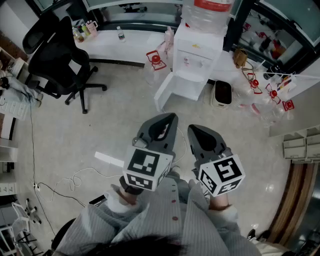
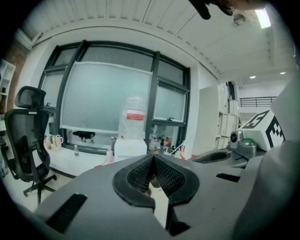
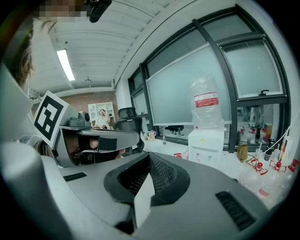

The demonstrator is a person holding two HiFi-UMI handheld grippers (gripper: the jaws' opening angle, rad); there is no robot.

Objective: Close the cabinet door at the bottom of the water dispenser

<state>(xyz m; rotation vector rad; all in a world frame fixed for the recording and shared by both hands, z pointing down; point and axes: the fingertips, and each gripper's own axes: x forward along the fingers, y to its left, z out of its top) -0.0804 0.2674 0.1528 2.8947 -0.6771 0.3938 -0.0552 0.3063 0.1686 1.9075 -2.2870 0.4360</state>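
Observation:
The white water dispenser (image 1: 197, 52) stands at the far side of the floor with a clear bottle (image 1: 206, 14) on top. Its bottom cabinet door (image 1: 168, 89) hangs swung open toward the left. Both grippers are held close to my body, well short of the dispenser and pointing toward it. My left gripper (image 1: 171, 118) has its jaws together with nothing between them. My right gripper (image 1: 193, 129) is shut and empty as well. The dispenser (image 2: 130, 146) shows small and far beyond the left gripper (image 2: 152, 158), and the dispenser (image 3: 206, 140) likewise beyond the right gripper (image 3: 149, 157).
A black office chair (image 1: 55, 60) stands at the left by a white low counter (image 1: 120, 42). Red-capped containers (image 1: 155, 60) sit beside the dispenser, with a dark-topped appliance (image 1: 221, 93) to its right. A white cable (image 1: 75, 180) trails over the floor on the left.

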